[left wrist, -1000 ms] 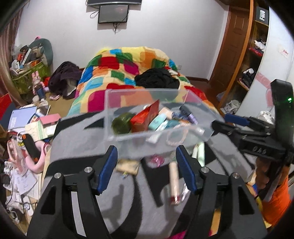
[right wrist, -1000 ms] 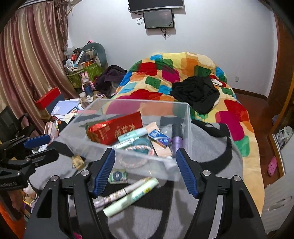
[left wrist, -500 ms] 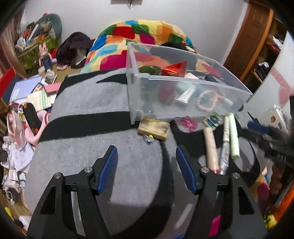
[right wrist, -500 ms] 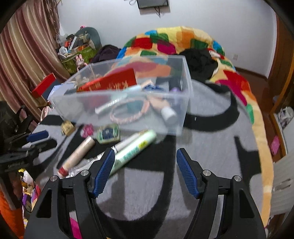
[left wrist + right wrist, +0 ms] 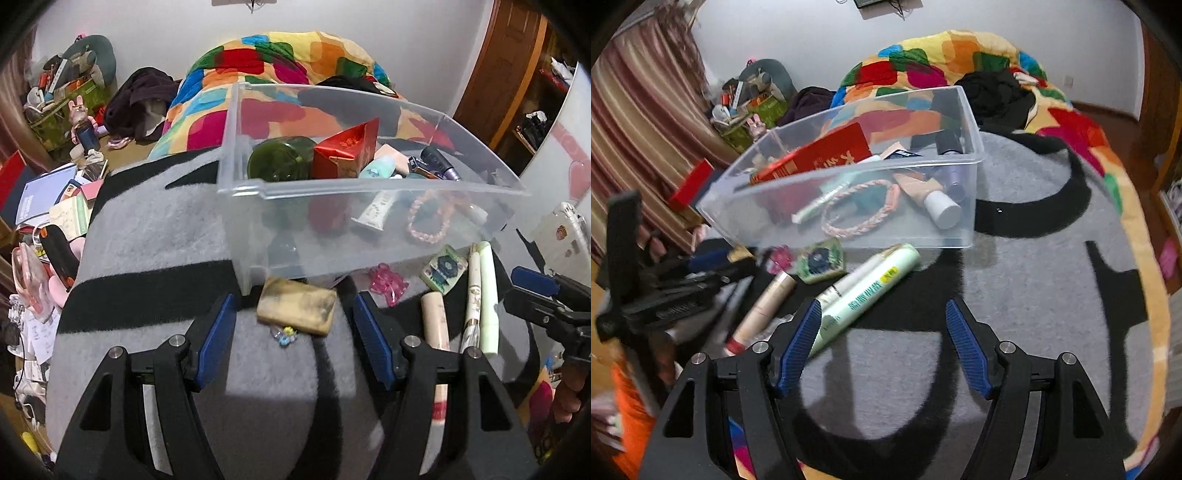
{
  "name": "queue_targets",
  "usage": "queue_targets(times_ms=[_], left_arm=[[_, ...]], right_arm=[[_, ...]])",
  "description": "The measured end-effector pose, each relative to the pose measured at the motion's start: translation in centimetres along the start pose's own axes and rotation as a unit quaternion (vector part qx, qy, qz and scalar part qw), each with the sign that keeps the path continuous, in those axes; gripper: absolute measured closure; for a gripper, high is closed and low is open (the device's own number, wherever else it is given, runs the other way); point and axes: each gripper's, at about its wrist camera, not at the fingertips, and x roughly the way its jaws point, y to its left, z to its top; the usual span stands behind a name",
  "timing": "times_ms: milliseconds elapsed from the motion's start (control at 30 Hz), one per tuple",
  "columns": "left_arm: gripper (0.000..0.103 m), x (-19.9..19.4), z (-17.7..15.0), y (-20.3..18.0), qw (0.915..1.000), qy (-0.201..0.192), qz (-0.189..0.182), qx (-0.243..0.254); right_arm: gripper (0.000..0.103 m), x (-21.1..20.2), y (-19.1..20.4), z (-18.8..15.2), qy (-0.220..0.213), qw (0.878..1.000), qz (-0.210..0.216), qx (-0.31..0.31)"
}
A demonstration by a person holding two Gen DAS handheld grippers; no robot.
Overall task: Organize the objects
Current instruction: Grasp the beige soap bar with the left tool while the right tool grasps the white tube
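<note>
A grey blanket (image 5: pixel 155 229) covers the bed. On it sits a clear bin (image 5: pixel 369 192) holding a red box (image 5: pixel 345 155) and bracelet (image 5: pixel 857 214). Tubes (image 5: pixel 864 291) and a tan pouch (image 5: pixel 297 310) lie just beside it. Left tongs (image 5: pixel 291 332) and right tongs (image 5: pixel 882 339) hover apart, empty.

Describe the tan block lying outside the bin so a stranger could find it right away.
Start at the clear plastic bin on the grey and black blanket. By its near left corner, just outside the wall, lies the tan block, straight ahead of the open left gripper. Unlike the long tubes further right, it is a flat, smudged rectangle.
</note>
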Motion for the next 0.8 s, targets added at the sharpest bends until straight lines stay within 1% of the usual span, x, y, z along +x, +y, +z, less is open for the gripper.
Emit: queue_targets(times_ms=[67,100,133,167,200,233,300,367,433,500,567,633,700,800], left_arm=[[0.038,0.0,0.0,-0.3,1.0,-0.006,0.004,0.002],[0.04,0.0,-0.1,-0.4,0.9999,-0.008,0.005,0.004],[0.045,0.0,-0.2,-0.6,0.9998,-0.013,0.012,0.006],[0.051,-0.1,-0.4,-0.7,0.9998,-0.014,0.01,0.011],[0.06,-0.1,-0.5,-0.8,0.9998,-0.013,0.008,0.016],[0.063,-0.3,-0.7,-0.9,0.9997,-0.015,0.008,0.02],[0.063,-0.7,-1.0,-0.8,0.9996,-0.018,0.001,0.021],[0.063,-1.3,-1.5,-0.6,0.9996,-0.021,-0.005,0.02],[0.063,-2.0,-2.0,-0.3,0.9995,-0.025,-0.007,0.019],[0.063,-2.8,-2.5,-0.1,0.9993,-0.031,-0.011,0.017],[0.063,-3.6,-2.8,0.0,0.9991,-0.035,-0.015,0.015],[0.063,-4.3,-3.2,-0.1,0.9989,-0.041,-0.021,0.015],[0.063,-4.8,-3.6,-0.3,0.9987,-0.043,-0.021,0.017],[0.063,-5.3,-4.3,-0.9,0.9986,-0.042,-0.023,0.023]], right_arm=[[0.036,0.5,0.5,-0.1,0.003,1.0,-0.007,-0.008],[0.035,0.7,0.8,-0.3,0.001,1.0,-0.012,-0.014],[0.035,0.7,1.0,-0.4,-0.004,1.0,-0.016,-0.019],[0.035,0.6,1.1,-0.4,-0.005,1.0,-0.019,-0.023],[0.036,0.5,1.1,-0.4,-0.005,0.999,-0.019,-0.025],[0.036,0.4,0.9,-0.4,-0.004,1.0,-0.018,-0.024],[0.037,0.1,0.4,-0.5,-0.003,1.0,-0.019,-0.022],[0.041,-0.2,-0.2,-0.7,-0.004,0.999,-0.032,-0.025],[0.049,-0.4,-1.2,-1.1,0.005,0.998,-0.053,-0.027],[0.056,-0.9,-2.0,-1.4,0.004,0.998,-0.052,-0.02],[0.055,-1.4,-2.3,-1.0,0.001,0.999,-0.045,-0.007],[0.053,-1.8,-2.1,-0.6,-0.01,0.999,-0.036,-0.001],[0.053,-1.7,-1.2,0.0,-0.017,0.999,-0.03,-0.005],[0.052,-0.7,0.6,0.7,-0.016,1.0,-0.019,-0.018]])
